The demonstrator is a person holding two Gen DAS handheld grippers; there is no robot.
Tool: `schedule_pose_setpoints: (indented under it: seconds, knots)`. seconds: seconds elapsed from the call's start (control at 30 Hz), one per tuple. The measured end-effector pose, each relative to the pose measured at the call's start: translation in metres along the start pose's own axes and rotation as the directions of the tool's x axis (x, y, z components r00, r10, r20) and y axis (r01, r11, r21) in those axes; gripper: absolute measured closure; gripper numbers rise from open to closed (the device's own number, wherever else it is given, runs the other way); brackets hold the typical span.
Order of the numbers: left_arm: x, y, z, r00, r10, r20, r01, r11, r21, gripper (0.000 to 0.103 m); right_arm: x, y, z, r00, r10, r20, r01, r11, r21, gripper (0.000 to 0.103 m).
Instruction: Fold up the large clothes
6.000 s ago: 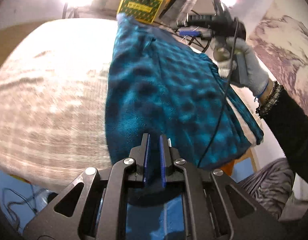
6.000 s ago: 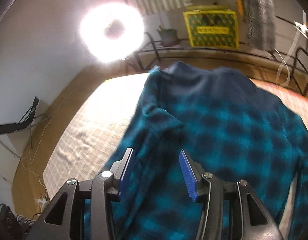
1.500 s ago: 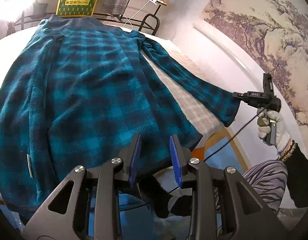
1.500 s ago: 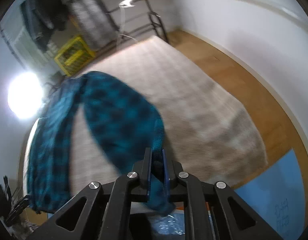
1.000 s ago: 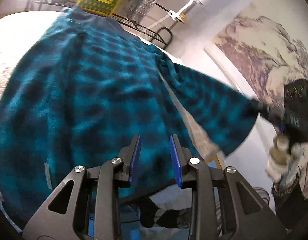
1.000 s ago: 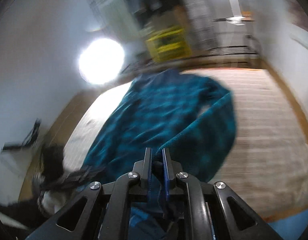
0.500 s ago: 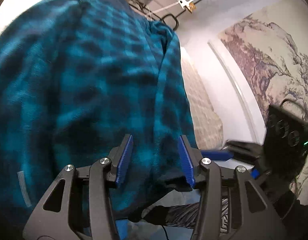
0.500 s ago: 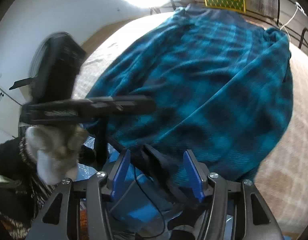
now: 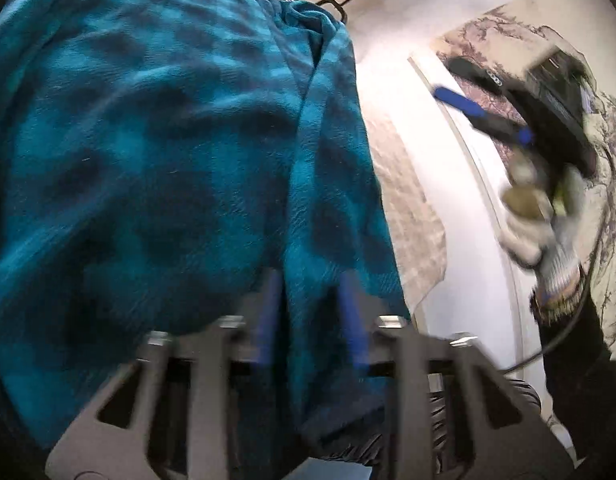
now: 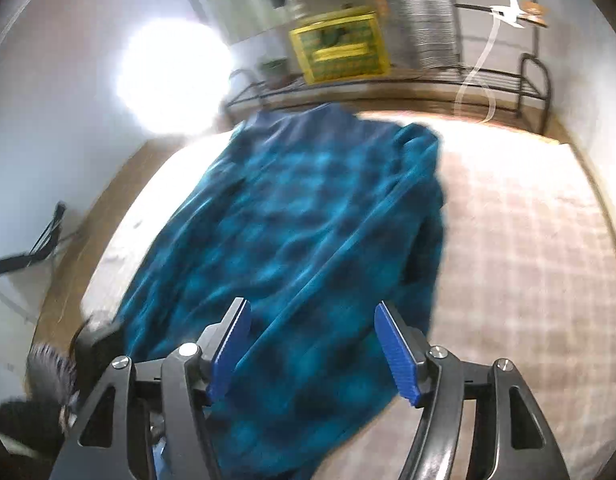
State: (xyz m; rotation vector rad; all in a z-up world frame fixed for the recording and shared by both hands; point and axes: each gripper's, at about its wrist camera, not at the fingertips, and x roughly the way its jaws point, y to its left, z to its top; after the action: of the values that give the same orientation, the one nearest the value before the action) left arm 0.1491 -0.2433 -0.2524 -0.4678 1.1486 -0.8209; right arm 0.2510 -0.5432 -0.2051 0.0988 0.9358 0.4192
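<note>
with sleeve folded in, both grippers, left gripper [image 9: 308,320] and right gripper [image 10: 314,350], gape empty over plaid garment [image 10: 291,232]; next, pinch hem at 6 o'clock.

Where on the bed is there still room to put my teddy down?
The best free patch is the bare checked bed cover, between the blue plaid shirt and the bed's right edge, up to the black rail. A thin strip shows left of the shirt. The middle is crowded: the shirt covers it.

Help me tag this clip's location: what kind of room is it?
Probably a bedroom: a teal plaid fleece garment lies on a bed-like surface with a beige checked cover, beside a black metal rack and a landscape wall painting.
</note>
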Motion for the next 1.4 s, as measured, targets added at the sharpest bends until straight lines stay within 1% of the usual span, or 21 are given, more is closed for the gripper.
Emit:
schedule_pose_setpoints:
  seconds: [0.07, 0.1, 0.23, 0.33, 0.4, 0.47, 0.6, 0.63, 0.67, 0.7, 0.73, 0.77, 0.83, 0.93, 0.97, 1.03, 1.07, 1.2, 1.23, 1.27, 1.4]
  knots:
    - [0.003, -0.004, 0.001, 1.000, 0.003, -0.004, -0.003, 1.000, 0.022, 0.094, 0.015, -0.017, 0.022, 1.000, -0.027, 0.008, 0.027, 0.999, 0.031, 0.036]
    - [0.002, -0.006, 0.000, 1.000, -0.004, -0.004, 0.004, 1.000, 0.029, 0.097, 0.022, -0.026, 0.034, 0.999, -0.048, 0.011, 0.048, 0.998, 0.046, 0.036]
    - [-0.006, -0.017, -0.004, 1.000, -0.024, 0.006, 0.024, 0.998, 0.060, 0.098, 0.047, -0.049, 0.066, 0.994, -0.105, 0.024, 0.103, 0.992, 0.070, 0.036]
    - [-0.013, -0.025, -0.009, 0.999, -0.034, 0.009, 0.034, 0.996, 0.085, 0.099, 0.070, -0.070, 0.093, 0.990, -0.141, 0.024, 0.137, 0.983, 0.122, 0.036]
    - [-0.014, -0.029, -0.013, 0.999, -0.039, 0.002, 0.039, 0.994, 0.099, 0.099, 0.089, -0.086, 0.112, 0.986, -0.169, 0.017, 0.163, 0.972, 0.170, 0.039]
    - [-0.012, -0.031, -0.014, 0.999, -0.039, -0.006, 0.039, 0.993, 0.107, 0.099, 0.109, -0.101, 0.130, 0.982, -0.188, -0.007, 0.185, 0.960, 0.212, 0.055]
    - [-0.010, -0.029, -0.016, 0.999, -0.037, -0.015, 0.038, 0.994, 0.103, 0.099, 0.144, -0.120, 0.155, 0.976, -0.211, -0.047, 0.216, 0.941, 0.262, 0.058]
    - [-0.010, -0.027, -0.015, 0.999, -0.037, -0.015, 0.038, 0.994, 0.099, 0.099, 0.152, -0.122, 0.158, 0.975, -0.214, -0.055, 0.221, 0.939, 0.263, 0.063]
    - [-0.010, -0.025, -0.014, 0.999, -0.038, -0.015, 0.039, 0.995, 0.093, 0.099, 0.163, -0.123, 0.163, 0.976, -0.209, -0.066, 0.219, 0.940, 0.262, 0.075]
    - [-0.010, -0.024, -0.014, 0.999, -0.040, -0.015, 0.041, 0.995, 0.088, 0.099, 0.166, -0.122, 0.164, 0.977, -0.200, -0.069, 0.211, 0.942, 0.261, 0.083]
    - [-0.010, -0.023, -0.013, 0.999, -0.044, -0.015, 0.045, 0.996, 0.083, 0.099, 0.171, -0.121, 0.167, 0.980, -0.184, -0.070, 0.196, 0.946, 0.259, 0.098]
    - [-0.011, -0.022, -0.014, 0.999, -0.048, -0.013, 0.048, 0.996, 0.080, 0.099, 0.174, -0.116, 0.169, 0.981, -0.179, -0.070, 0.191, 0.948, 0.254, 0.099]
    - [-0.011, -0.021, -0.014, 0.998, -0.060, -0.007, 0.060, 0.995, 0.074, 0.099, 0.172, -0.104, 0.174, 0.975, -0.217, -0.052, 0.223, 0.949, 0.221, 0.100]
    - [-0.017, -0.018, -0.018, 0.996, -0.085, 0.000, 0.084, 0.995, 0.061, 0.100, 0.158, -0.075, 0.188, 0.953, -0.302, -0.004, 0.299, 0.945, 0.135, 0.101]
    - [-0.019, -0.017, -0.020, 0.996, -0.093, 0.003, 0.093, 0.994, 0.052, 0.100, 0.154, -0.060, 0.193, 0.941, -0.337, 0.014, 0.335, 0.938, 0.084, 0.101]
    - [-0.023, -0.015, -0.024, 0.994, -0.110, 0.010, 0.110, 0.993, 0.032, 0.101, 0.153, -0.038, 0.202, 0.934, -0.356, 0.029, 0.356, 0.935, 0.014, 0.101]
    - [-0.025, -0.014, -0.025, 0.994, -0.111, 0.011, 0.111, 0.993, 0.026, 0.101, 0.158, -0.020, 0.209, 0.930, -0.365, 0.032, 0.366, 0.930, -0.038, 0.101]
    - [-0.032, -0.007, -0.030, 0.994, -0.108, 0.021, 0.108, 0.994, 0.000, 0.101, 0.199, 0.026, 0.218, 0.920, -0.391, 0.015, 0.386, 0.902, -0.194, 0.101]
    - [-0.032, -0.006, -0.030, 0.994, -0.108, 0.020, 0.108, 0.994, -0.003, 0.101, 0.208, 0.031, 0.217, 0.921, -0.390, 0.005, 0.382, 0.900, -0.208, 0.101]
    - [-0.031, -0.005, -0.031, 0.994, -0.103, 0.018, 0.103, 0.995, -0.001, 0.101, 0.227, 0.037, 0.217, 0.923, -0.384, -0.015, 0.372, 0.902, -0.221, 0.101]
    - [-0.026, 0.006, -0.034, 0.997, -0.073, 0.009, 0.073, 0.997, -0.015, 0.101, 0.278, 0.042, 0.211, 0.927, -0.367, -0.075, 0.342, 0.911, -0.230, 0.101]
